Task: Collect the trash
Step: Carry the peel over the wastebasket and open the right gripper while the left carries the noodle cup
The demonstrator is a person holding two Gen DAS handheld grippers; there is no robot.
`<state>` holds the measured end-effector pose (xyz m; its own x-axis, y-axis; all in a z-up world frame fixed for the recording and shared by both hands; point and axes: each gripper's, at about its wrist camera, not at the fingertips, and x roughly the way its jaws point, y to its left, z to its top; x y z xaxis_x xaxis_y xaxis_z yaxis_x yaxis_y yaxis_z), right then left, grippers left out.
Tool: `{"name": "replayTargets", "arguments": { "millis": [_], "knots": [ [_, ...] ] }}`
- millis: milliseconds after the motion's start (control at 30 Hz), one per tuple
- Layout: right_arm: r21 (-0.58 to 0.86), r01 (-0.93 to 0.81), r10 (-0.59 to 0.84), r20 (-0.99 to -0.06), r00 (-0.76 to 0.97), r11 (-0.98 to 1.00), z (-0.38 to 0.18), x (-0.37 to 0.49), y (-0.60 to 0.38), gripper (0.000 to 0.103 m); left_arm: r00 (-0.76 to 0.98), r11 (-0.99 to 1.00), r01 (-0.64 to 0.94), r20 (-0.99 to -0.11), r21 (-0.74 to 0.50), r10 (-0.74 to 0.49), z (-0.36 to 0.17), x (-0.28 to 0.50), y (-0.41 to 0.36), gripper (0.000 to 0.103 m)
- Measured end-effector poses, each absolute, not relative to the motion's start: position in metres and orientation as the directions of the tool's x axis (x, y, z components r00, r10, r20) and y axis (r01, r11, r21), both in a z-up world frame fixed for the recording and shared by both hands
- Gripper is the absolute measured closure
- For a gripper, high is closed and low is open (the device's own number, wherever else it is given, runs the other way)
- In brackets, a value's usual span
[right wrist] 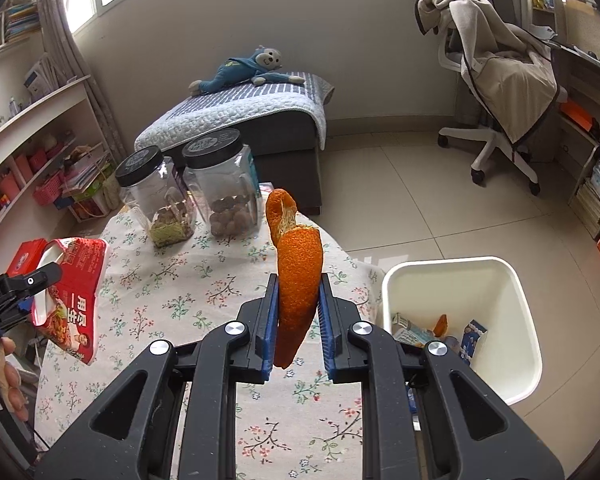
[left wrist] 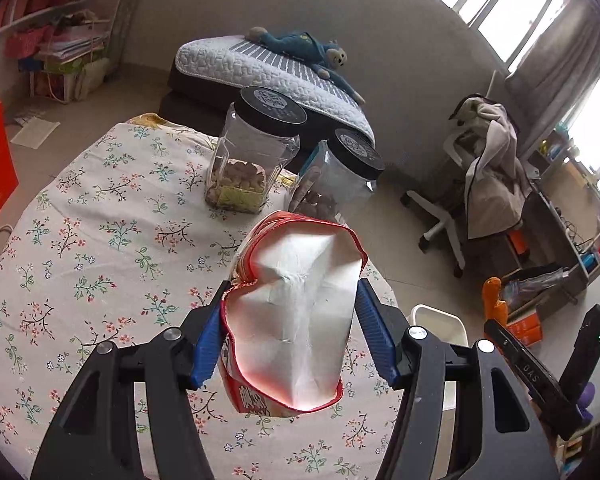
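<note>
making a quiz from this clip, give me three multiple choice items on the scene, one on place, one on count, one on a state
1. Where is the white bin?
A. on the table
B. on the floor beside the table
C. on the bed

2. How many black-lidded jars stand on the table?
A. one
B. two
C. four

3. What is the right gripper doing?
A. hanging open, empty
B. shut on a jar lid
C. shut on the orange peel

Key:
1 B, the bin sits low past the table's edge.
2 B, jars and.
3 C, the peel stands between its pads.
</note>
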<state>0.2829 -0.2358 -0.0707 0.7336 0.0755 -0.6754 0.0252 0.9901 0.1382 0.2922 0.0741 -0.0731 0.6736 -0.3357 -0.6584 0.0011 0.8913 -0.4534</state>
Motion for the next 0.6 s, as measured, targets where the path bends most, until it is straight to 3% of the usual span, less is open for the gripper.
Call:
{"name": "replayTargets", "arguments": {
  "millis": [233,300,333,400,433,467,500,600],
  "knots": [
    [0.094,0.212,-0.095,-0.673,0.733,0.973,-0.077,0.291,-0.305,0.085,0.670,0.870,0.035,-0.635,-0.491,-0.385,-0.071,0.293,0.050,0.043],
    [0.098,0.274,-0.137,-0.681,0.719,0.957,-0.082,0.294,-0.327,0.080,0.670,0.869,0.066,-0.624,-0.490,-0.403,-0.067,0.291,0.036,0.043],
    [0.105,0.306,-0.155,-0.682,0.715,0.946,-0.083,0.293,-0.339,0.074,0.669,0.868,0.088,-0.617,-0.488,-0.415,-0.065,0.291,0.027,0.043],
    [0.134,0.354,-0.178,-0.670,0.720,0.926,-0.081,0.287,-0.358,0.042,0.660,0.864,0.126,-0.609,-0.488,-0.440,-0.061,0.290,0.007,0.043],
    [0.143,0.377,-0.196,-0.659,0.726,0.915,-0.078,0.284,-0.365,0.034,0.653,0.859,0.139,-0.607,-0.492,-0.453,-0.060,0.290,-0.005,0.043],
    [0.148,0.403,-0.219,-0.648,0.729,0.903,-0.075,0.279,-0.372,0.017,0.645,0.852,0.157,-0.602,-0.499,-0.471,-0.059,0.291,-0.016,0.043],
    [0.157,0.422,-0.236,-0.635,0.736,0.893,-0.071,0.274,-0.378,0.007,0.636,0.846,0.172,-0.599,-0.504,-0.486,-0.058,0.292,-0.028,0.042],
    [0.161,0.470,-0.283,-0.617,0.734,0.868,-0.065,0.261,-0.396,0.007,0.610,0.825,0.211,-0.589,-0.524,-0.530,-0.057,0.297,-0.066,0.042]
  ]
}}
